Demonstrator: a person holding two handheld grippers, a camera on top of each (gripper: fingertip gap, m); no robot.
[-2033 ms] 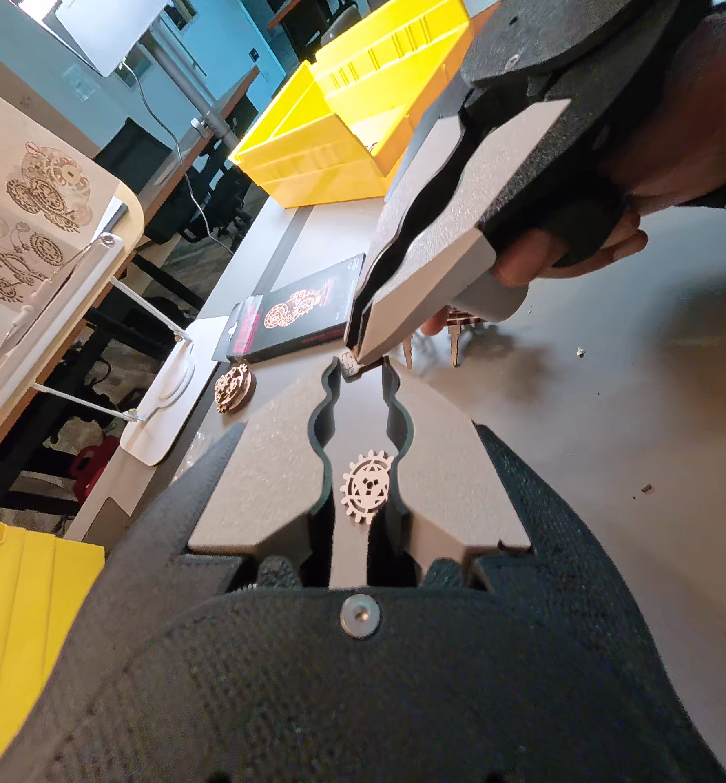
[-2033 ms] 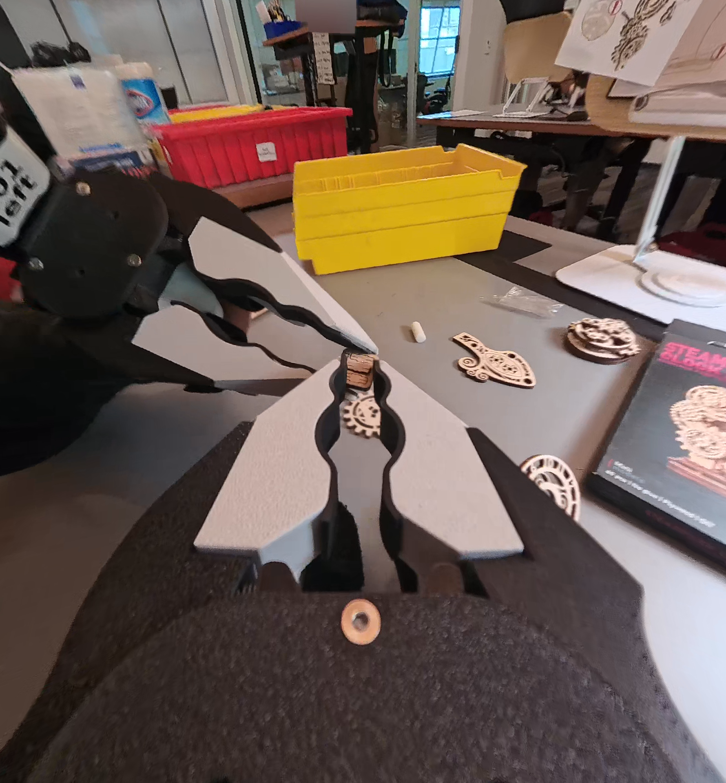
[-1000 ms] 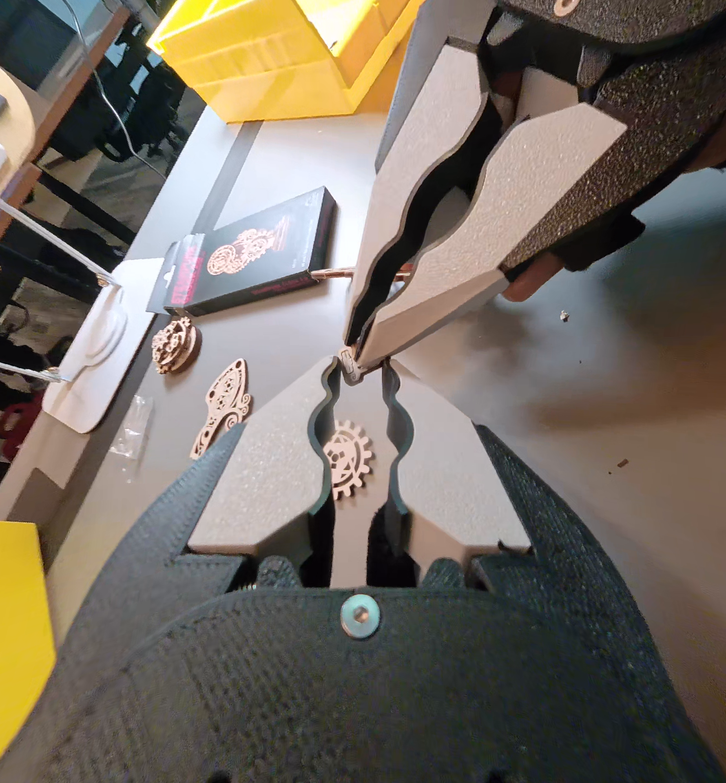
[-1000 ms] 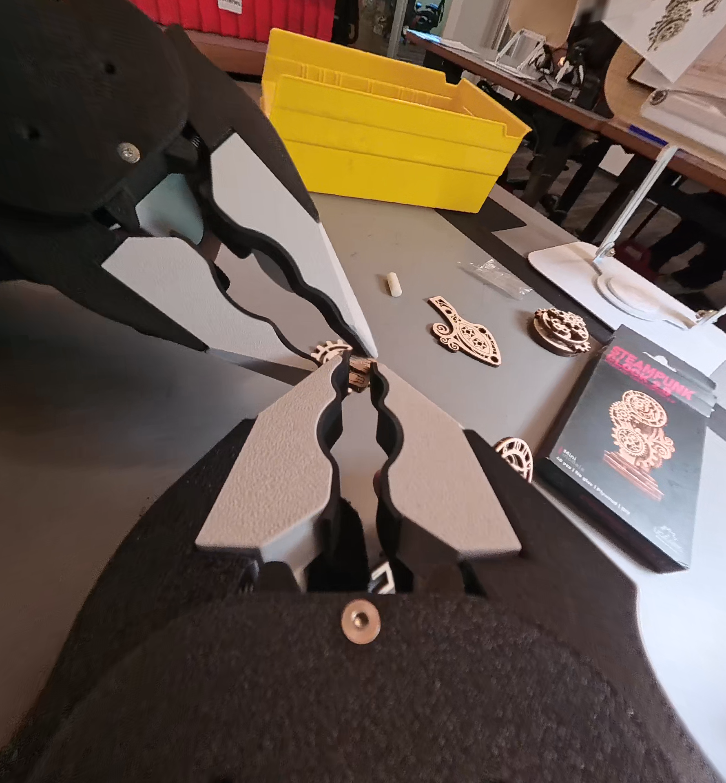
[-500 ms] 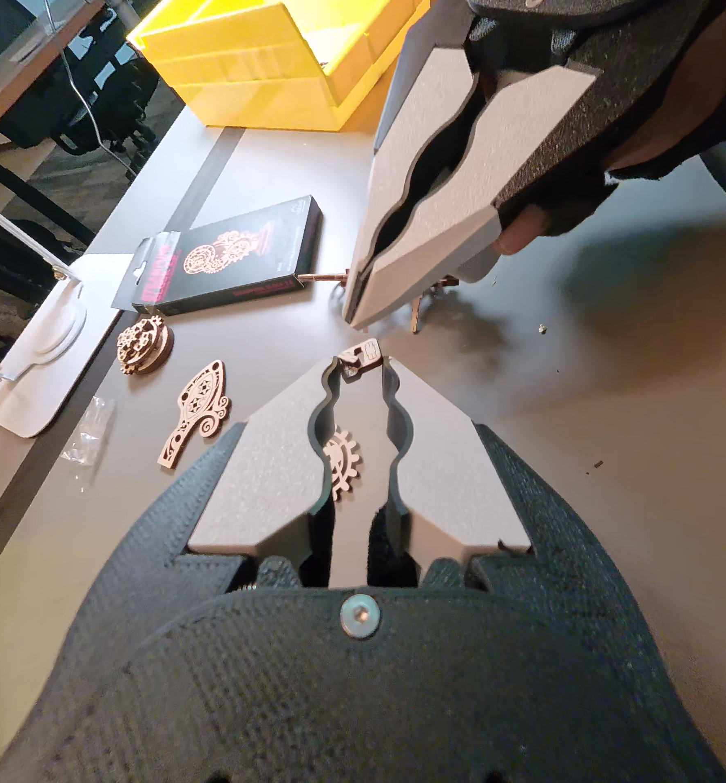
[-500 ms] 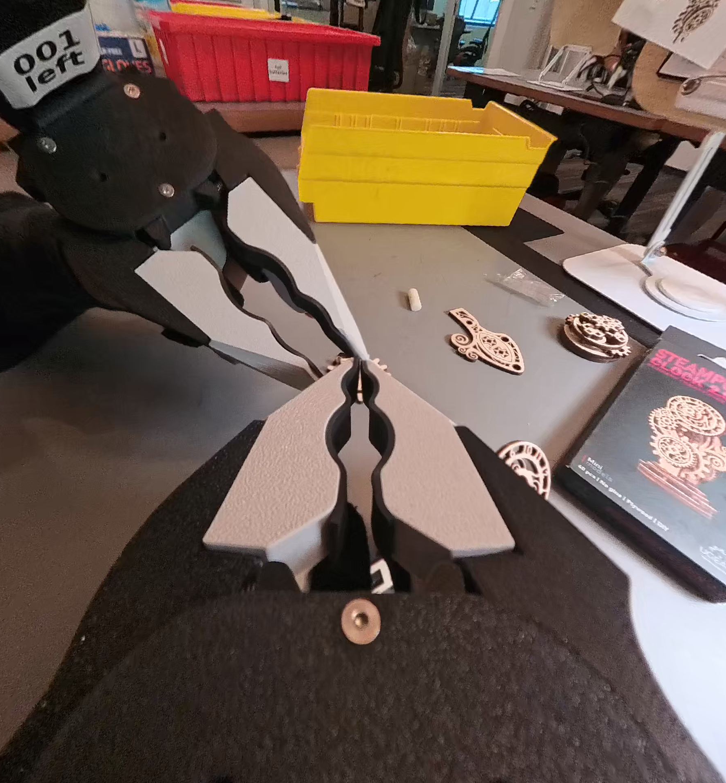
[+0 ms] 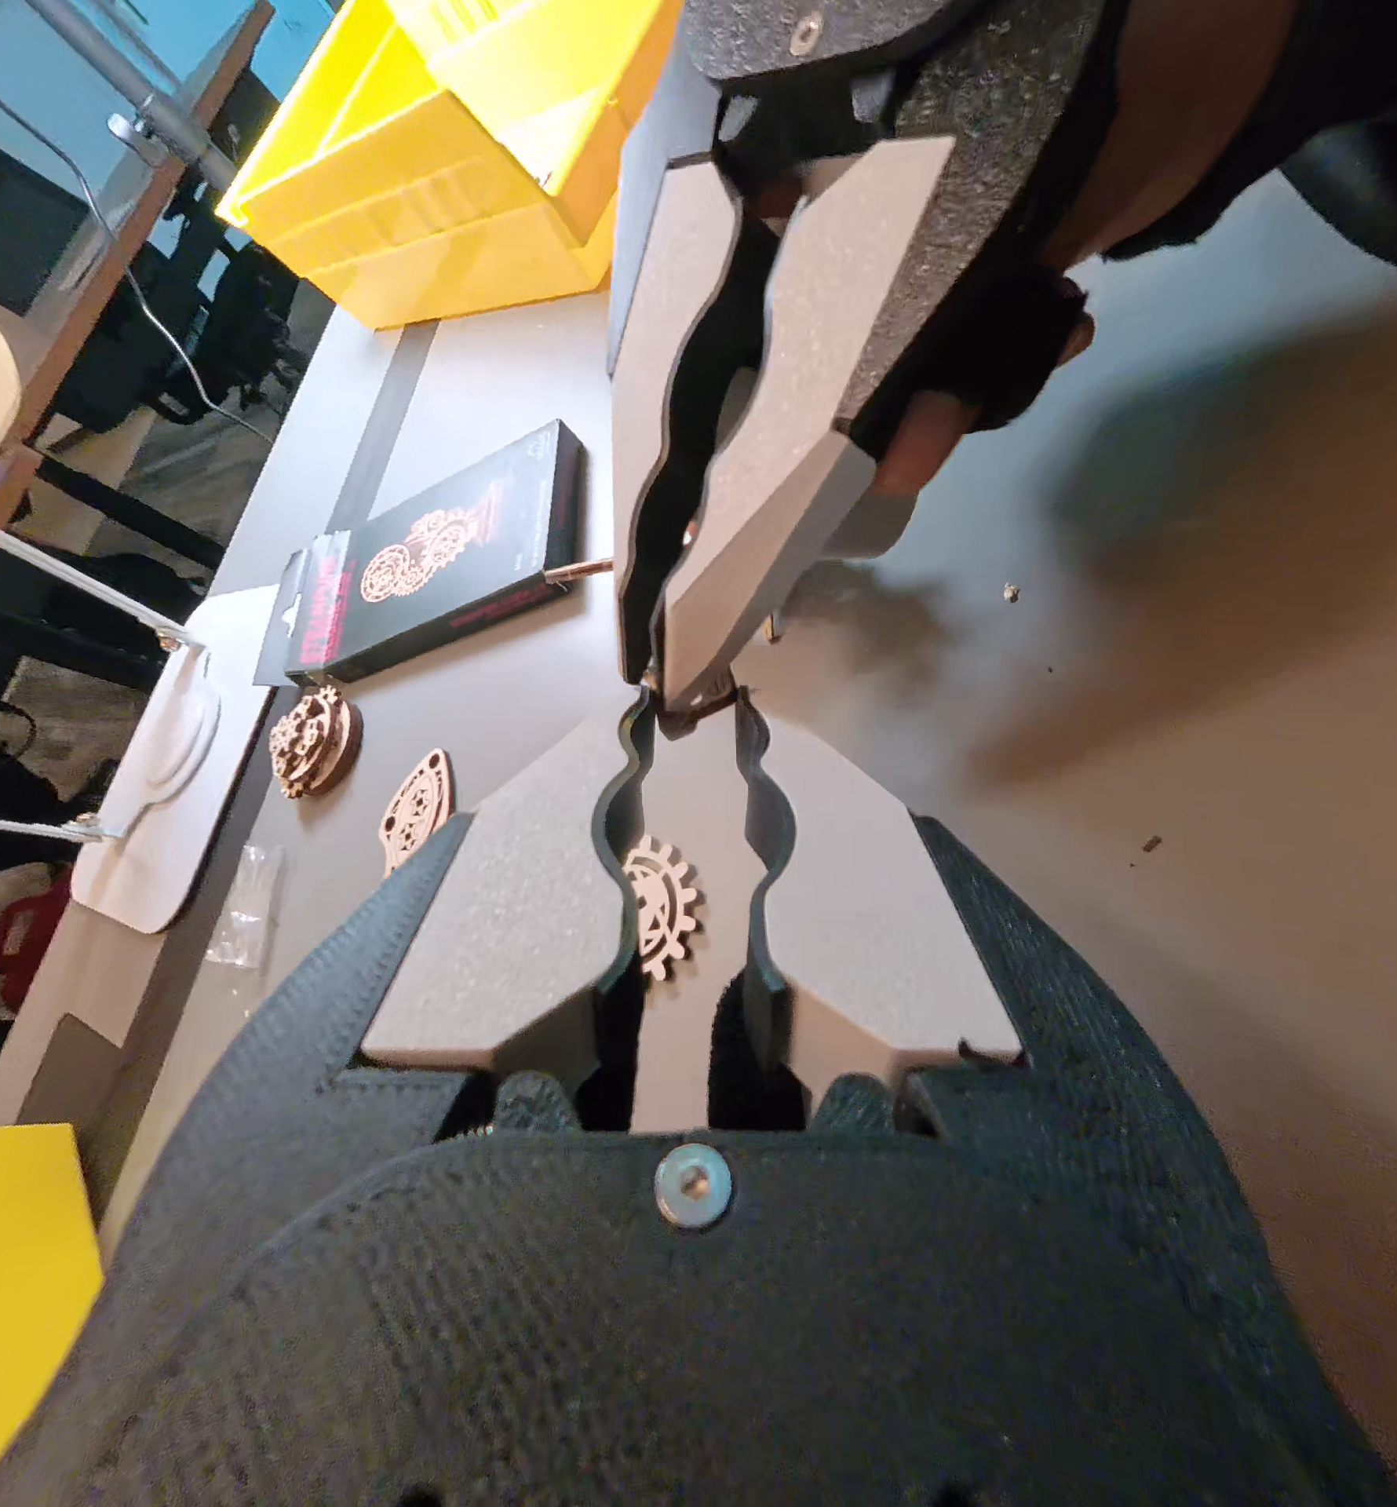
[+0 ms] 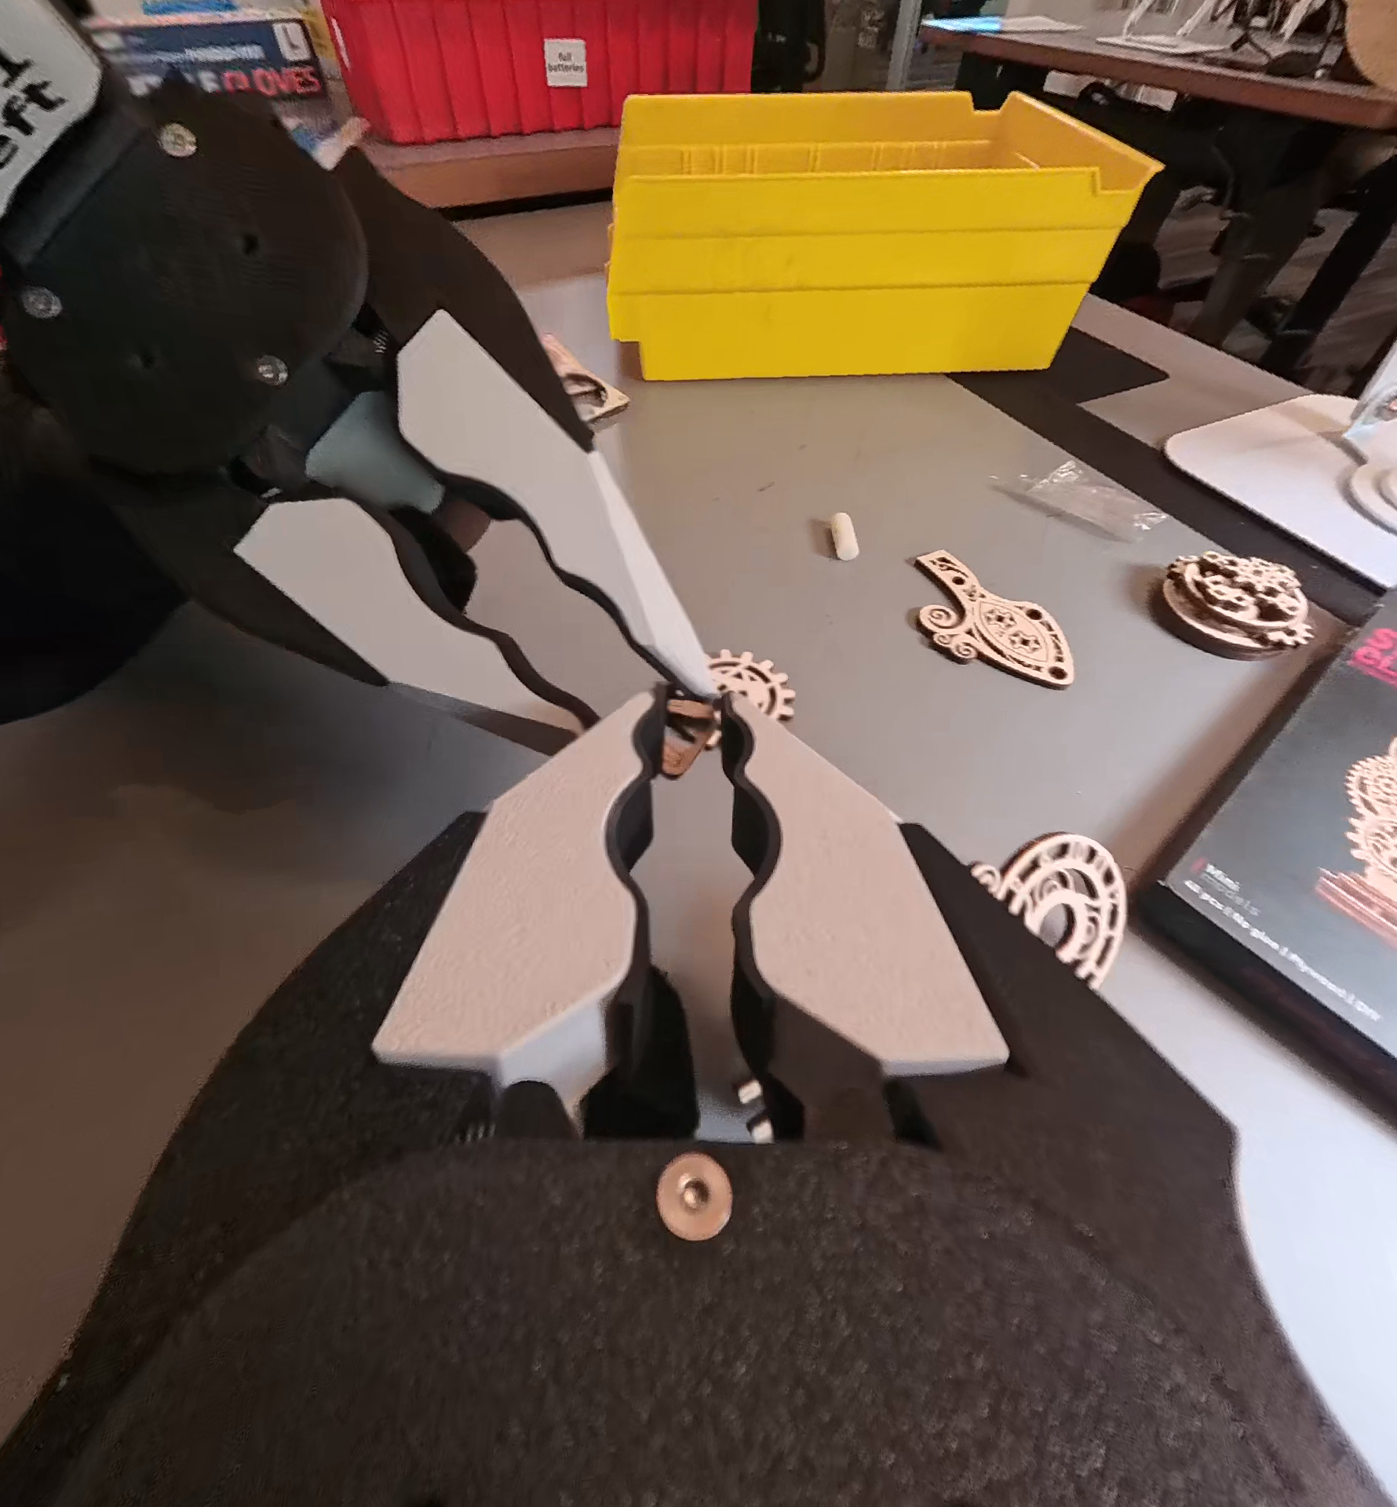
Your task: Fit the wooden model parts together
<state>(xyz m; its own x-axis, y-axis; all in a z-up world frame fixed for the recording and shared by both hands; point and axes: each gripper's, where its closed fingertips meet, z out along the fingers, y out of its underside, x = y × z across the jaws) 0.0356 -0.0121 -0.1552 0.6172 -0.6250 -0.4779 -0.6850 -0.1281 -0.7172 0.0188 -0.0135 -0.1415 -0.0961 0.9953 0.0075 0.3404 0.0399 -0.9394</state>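
Observation:
My left gripper (image 7: pixel 691 700) and my right gripper (image 8: pixel 694 705) meet tip to tip just above the grey table (image 7: pixel 1168 815). A small wooden part (image 7: pixel 695 716) sits between my left fingertips. In the right wrist view it (image 8: pixel 683 746) also lies between my right fingertips. I cannot tell whether it is one part or two joined. The right gripper (image 7: pixel 656 677) reaches down from above and the left gripper (image 8: pixel 638 701) comes in from the left. A wooden gear (image 7: pixel 663 905) lies flat on the table under the tips (image 8: pixel 752 689).
Loose on the table are a teardrop wooden piece (image 8: pixel 997 620), a round gear assembly (image 8: pixel 1241 603), a ring-shaped piece (image 8: pixel 1062 905), a white peg (image 8: pixel 842 534) and a plastic bag (image 8: pixel 1078 497). A black box (image 8: pixel 1331 815) lies right, a yellow bin (image 8: pixel 842 269) behind, a white stand base (image 8: pixel 1290 465) far right. My left and right fingertips are right by each other. Left tips and right tips are each some 8 centimetres from the wooden gear (image 7: pixel 663 905).
Half a second ago the two grippers were apart; now their tips are together again at the small part. My right jaws were nearly closed and now stand wider around the wood.

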